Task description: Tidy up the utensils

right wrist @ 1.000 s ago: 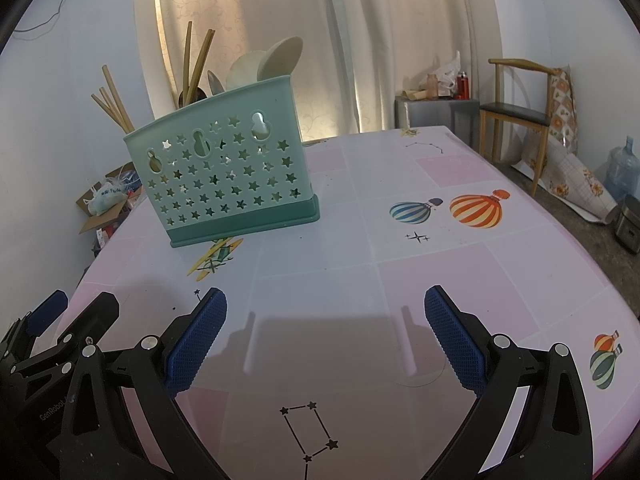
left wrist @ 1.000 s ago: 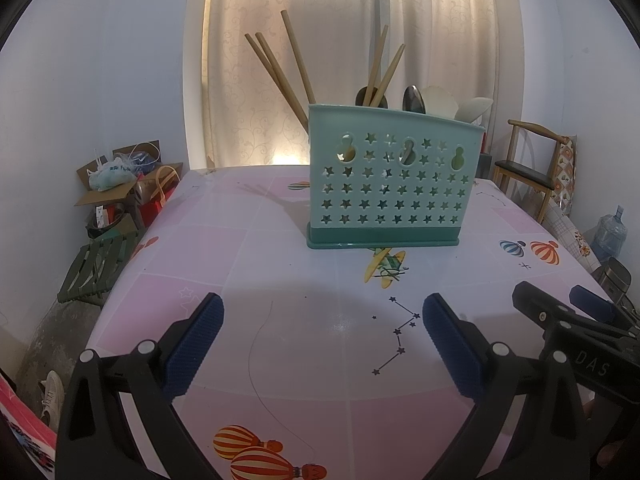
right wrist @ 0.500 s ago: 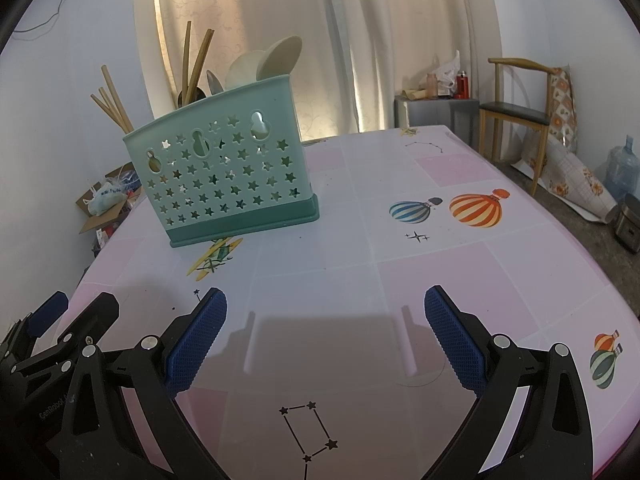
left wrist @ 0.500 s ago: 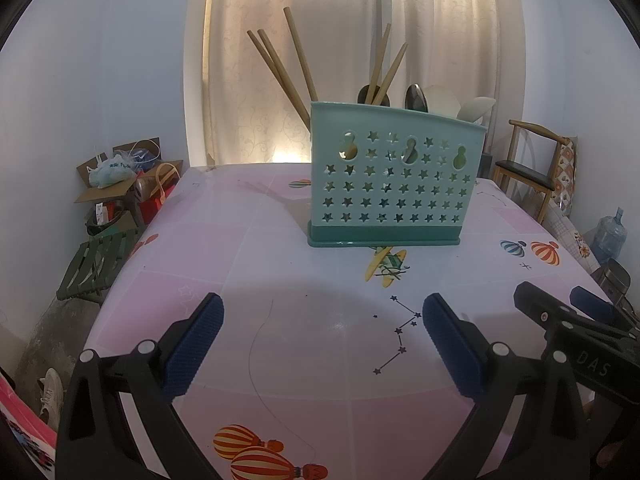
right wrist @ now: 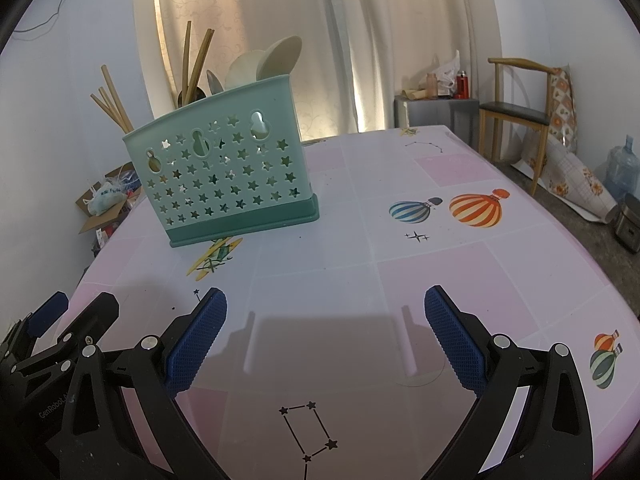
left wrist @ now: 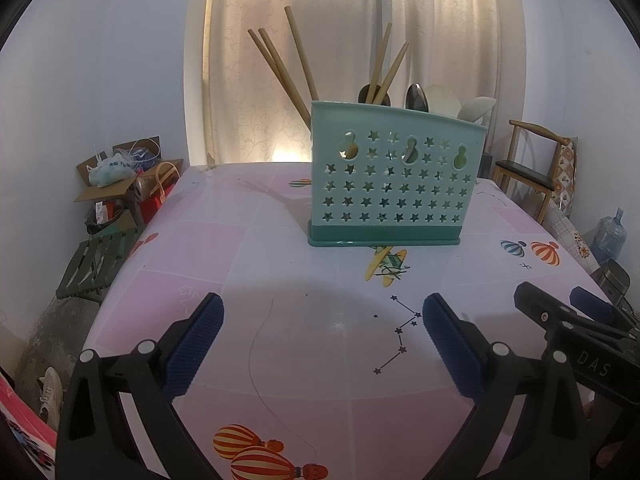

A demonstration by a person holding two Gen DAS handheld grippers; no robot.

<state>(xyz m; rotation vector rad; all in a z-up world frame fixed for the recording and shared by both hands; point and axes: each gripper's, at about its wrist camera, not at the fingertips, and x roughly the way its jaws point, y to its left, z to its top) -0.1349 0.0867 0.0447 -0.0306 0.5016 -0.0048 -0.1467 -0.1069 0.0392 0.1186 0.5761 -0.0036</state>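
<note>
Utensils in caddy, lower ends hidden

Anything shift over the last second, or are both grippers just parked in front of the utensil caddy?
No visible change. The left hand-held gripper and right hand-held gripper stay open and empty over the table. The teal caddy stands in the same spot, with the chopsticks and spoons inside as before.

Teal star-punched caddy, pink balloon-printed tablecloth, perhaps cream-coloured curtains.
</note>
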